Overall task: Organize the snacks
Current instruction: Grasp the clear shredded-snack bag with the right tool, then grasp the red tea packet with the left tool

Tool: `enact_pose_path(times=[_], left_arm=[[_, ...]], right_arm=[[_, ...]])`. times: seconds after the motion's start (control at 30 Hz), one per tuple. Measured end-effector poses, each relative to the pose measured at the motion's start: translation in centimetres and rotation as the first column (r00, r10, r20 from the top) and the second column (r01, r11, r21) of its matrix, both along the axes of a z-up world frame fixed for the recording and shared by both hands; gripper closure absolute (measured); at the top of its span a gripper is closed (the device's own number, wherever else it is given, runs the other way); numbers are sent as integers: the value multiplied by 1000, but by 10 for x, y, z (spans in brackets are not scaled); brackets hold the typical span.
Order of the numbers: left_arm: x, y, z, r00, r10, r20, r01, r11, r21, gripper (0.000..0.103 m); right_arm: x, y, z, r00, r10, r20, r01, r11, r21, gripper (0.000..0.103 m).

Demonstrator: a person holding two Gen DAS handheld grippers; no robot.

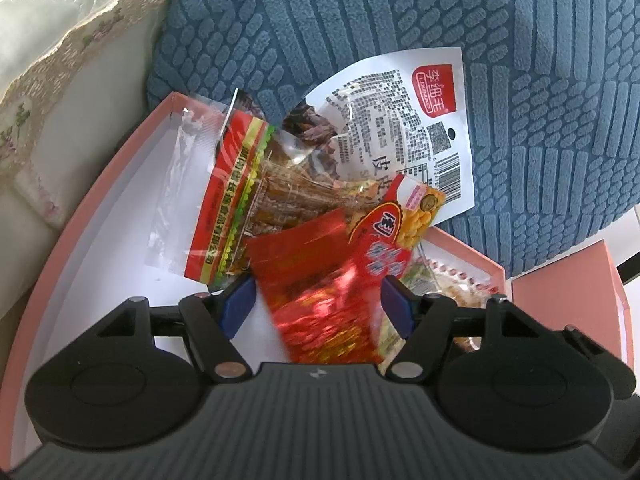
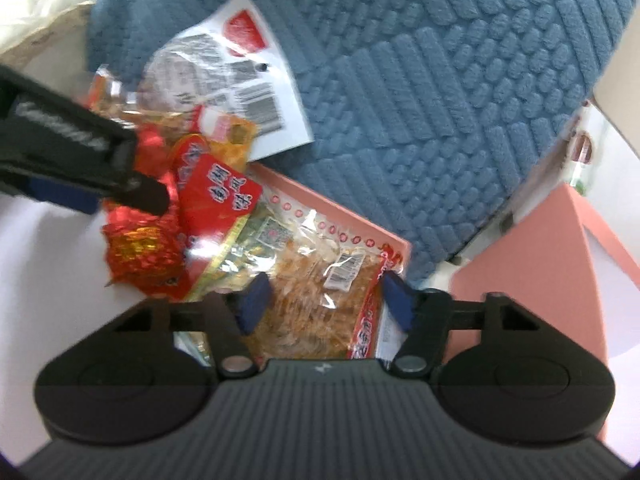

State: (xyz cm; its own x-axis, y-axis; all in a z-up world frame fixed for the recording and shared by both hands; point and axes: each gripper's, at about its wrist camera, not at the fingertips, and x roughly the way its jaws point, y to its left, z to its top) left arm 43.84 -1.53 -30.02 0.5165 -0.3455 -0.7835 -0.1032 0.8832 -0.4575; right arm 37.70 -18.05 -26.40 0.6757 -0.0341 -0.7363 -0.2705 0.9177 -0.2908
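Left tongs [image 1: 316, 304] were clenched on a shiny red foil packet [image 1: 320, 280], blue pads against both its edges, the packet held low over the white floor of a pink box [image 1: 80, 216]. Right tongs [image 2: 324, 300] straddled a clear bag of pale shredded snack [image 2: 312, 280] lying at the box's right end; whether the pads pressed it I could not tell. No earlier view was available to compare jaw movement. Inside the box, beyond the foil packet, lay a clear bag with a red and green-yellow striped border [image 1: 232, 196] holding brown sticks, and beside it a red and yellow packet with corn printed on it [image 1: 400, 220]. All of these overlapped in one loose heap toward the box's far wall. Farther off, a white pouch with a red logo and barcode [image 1: 404, 128] stood tilted, its lower part in the heap, its upper part leaning on a blue textured cushion [image 1: 400, 12] behind the box. A second pink box part [image 2: 560, 264] sat to the right. Cream embroidered fabric [image 1: 60, 72] showed at far left.
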Motion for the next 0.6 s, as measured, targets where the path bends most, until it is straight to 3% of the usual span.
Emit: enact_pose_path(times=[0.17,0.3,0.4,0.6], left_arm=[[0,-1,0,1000,-2,2,2,1000,-4,30],[1,-3,-2,1000,0,6,0,1000,-4,30],[0,-2,-2,1000,2,3,-2,1000,-9,30],[-2,1,-3,1000,23,9,-23,999,-26,30]], right_arm=[[-10,12,0,998,40,-44,-38,997,62,55],[-12,12,3,989,58,-138,-29,978,207,59],[-12,11,5,983,60,-173,-12,964,265,60],[-12,-2,13,980,20,-196,41,952,304,60]])
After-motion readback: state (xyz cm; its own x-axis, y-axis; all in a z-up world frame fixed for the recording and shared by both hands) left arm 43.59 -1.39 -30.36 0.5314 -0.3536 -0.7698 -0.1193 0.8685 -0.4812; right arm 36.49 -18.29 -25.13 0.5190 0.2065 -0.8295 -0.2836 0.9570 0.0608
